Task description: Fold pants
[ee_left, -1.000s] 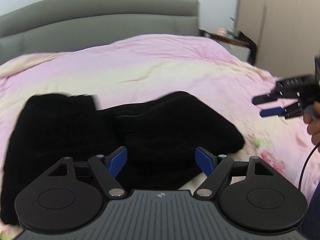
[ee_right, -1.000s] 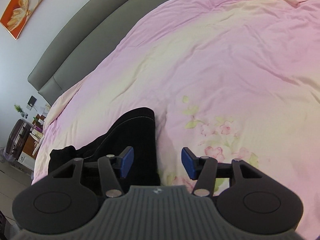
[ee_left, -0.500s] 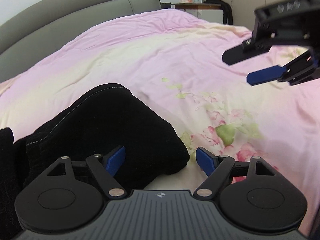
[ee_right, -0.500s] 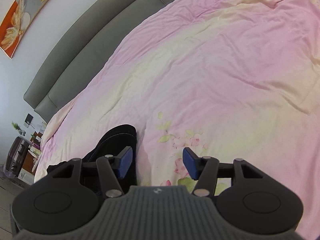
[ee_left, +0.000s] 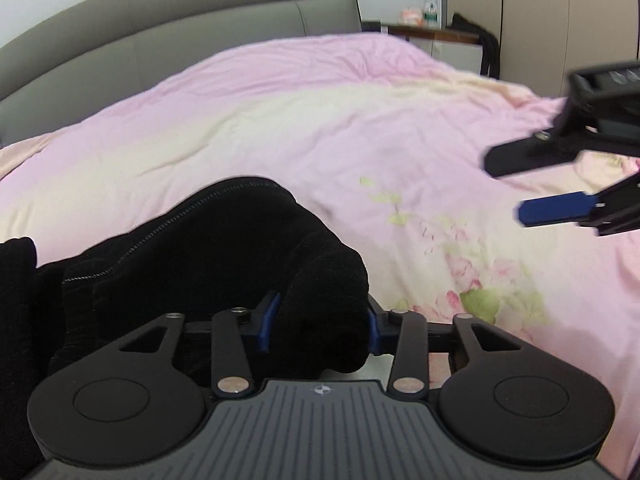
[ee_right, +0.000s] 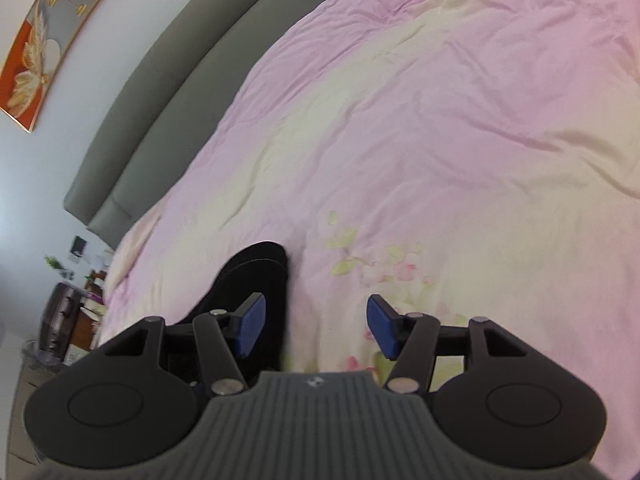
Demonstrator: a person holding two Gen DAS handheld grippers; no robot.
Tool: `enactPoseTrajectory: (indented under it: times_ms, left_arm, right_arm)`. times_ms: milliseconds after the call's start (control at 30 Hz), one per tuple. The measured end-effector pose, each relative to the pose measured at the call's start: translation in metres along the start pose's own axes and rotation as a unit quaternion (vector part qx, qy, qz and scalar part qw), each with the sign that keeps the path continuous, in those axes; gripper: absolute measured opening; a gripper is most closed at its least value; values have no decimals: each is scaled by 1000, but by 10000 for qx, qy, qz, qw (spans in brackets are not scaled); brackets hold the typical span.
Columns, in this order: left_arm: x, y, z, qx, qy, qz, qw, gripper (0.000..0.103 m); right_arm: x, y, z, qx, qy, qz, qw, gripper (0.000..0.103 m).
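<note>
The black pants (ee_left: 208,272) lie bunched on the near left part of the bed, still a rumpled heap with no flat, squared fold showing, so I judge the folding barely started: the bulk has yet to be spread, doubled over and smoothed. My left gripper (ee_left: 318,326) has just been closing, and its blue pads now press either side of a thick rounded end of the cloth, so I hold that end. My right gripper (ee_right: 312,326) stands open with nothing between its pads; it hovers over the quilt just right of the pants' far tip, and in the left view it shows at the right edge, well apart from the cloth.

The pink flowered quilt (ee_left: 360,128) runs wide and bare to the right and far side, which gives me plenty of room to drag and lay the pants out. The grey headboard (ee_left: 160,40) bounds the far side. A side table (ee_left: 432,34) with a bottle stands beyond the far right corner, clear of my path.
</note>
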State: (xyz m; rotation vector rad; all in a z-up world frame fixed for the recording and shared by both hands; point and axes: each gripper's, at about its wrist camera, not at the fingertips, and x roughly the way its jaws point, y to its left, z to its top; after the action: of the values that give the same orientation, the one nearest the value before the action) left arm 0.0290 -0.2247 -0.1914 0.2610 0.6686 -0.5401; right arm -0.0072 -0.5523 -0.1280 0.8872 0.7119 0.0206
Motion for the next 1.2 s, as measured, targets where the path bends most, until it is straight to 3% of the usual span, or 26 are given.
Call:
enactPoseTrajectory:
  times_ms: [67, 133, 233, 367, 533, 567, 600, 800, 967, 1200]
  left_arm:
    - [-7, 5, 0, -124, -88, -53, 9999, 43]
    - [-12, 9, 0, -194, -134, -80, 9997, 42]
    - [-15, 10, 0, -157, -167, -109, 9997, 41]
    - [-19, 12, -4, -146, -214, -161, 9995, 41]
    - [-20, 11, -5, -166, -215, -183, 9995, 41]
    - [-20, 11, -4, -171, -205, -188, 9995, 41]
    - [-19, 11, -4, -187, -195, -191, 9995, 41]
    - [-25, 17, 0, -413, -246, -305, 9984, 40]
    - [-62, 41, 0, -869, -720, -537, 9922, 38]
    - [-120, 122, -4, -1653, -1292, -1132, 9712, 37]
  right_arm:
    - [14, 11, 7, 99, 198, 657, 9976, 55]
    - [32, 28, 14, -154, 432, 1001, 9939, 55]
    - [66, 43, 23, -559, 728, 931, 9914, 55]
    - [122, 23, 29, 95, 1523, 1105, 9821, 55]
    - [174, 12, 30, 246, 2083, 1285, 9693, 56]
    - [183, 8, 29, 347, 2142, 1259, 9680, 54]
    - [190, 4, 26, 457, 2193, 1239, 9667, 42]
    - [181, 3, 23, 501, 2063, 1588, 9642, 18]
    - [147, 35, 21, 246, 1704, 1917, 9662, 17]
    - [117, 123, 11, -290, 1463, 2252, 9628, 17]
